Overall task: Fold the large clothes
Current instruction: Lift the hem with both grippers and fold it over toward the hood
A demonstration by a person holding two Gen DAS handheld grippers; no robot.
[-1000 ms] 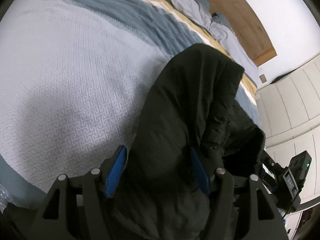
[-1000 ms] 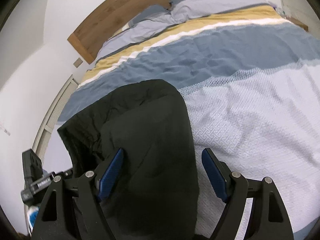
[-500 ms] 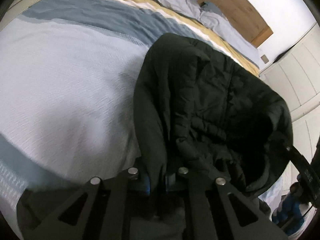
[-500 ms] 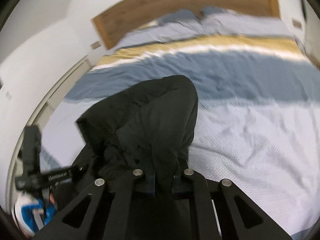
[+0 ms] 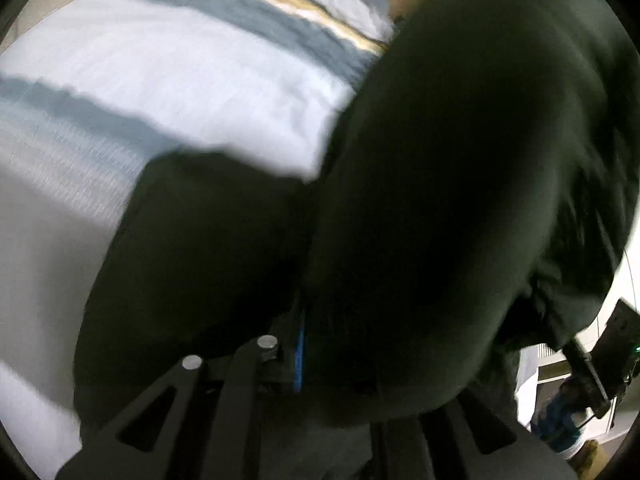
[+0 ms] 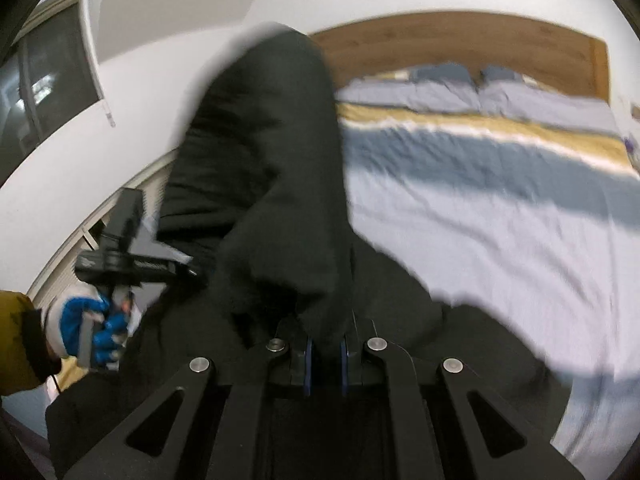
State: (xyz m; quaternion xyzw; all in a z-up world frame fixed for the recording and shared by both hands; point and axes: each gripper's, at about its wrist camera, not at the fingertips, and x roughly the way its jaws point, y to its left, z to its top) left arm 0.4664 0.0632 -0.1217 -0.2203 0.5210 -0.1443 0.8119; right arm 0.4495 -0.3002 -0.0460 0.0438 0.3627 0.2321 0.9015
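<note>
Across the frame's middle, both claws — left claw (image 5: pixel 316 356), right claw (image 6: pixel 325 354) — pinch my black jacket (image 6: pixel 272 168): soft, puffy, likely slippery — I'd grip seams.

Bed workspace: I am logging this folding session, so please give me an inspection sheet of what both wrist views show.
Surface: bed with striped blue, yellow and pale cover.
Job's things: black jacket, lifted, bunched.
Clutter: nothing seen.
Grippers: right gripper shut on the jacket; left gripper shut on it too, one pad hidden.
Cables: thin cable below the gloved left hand.
Surroundings: wooden headboard, pillows, white wall, window.
</note>
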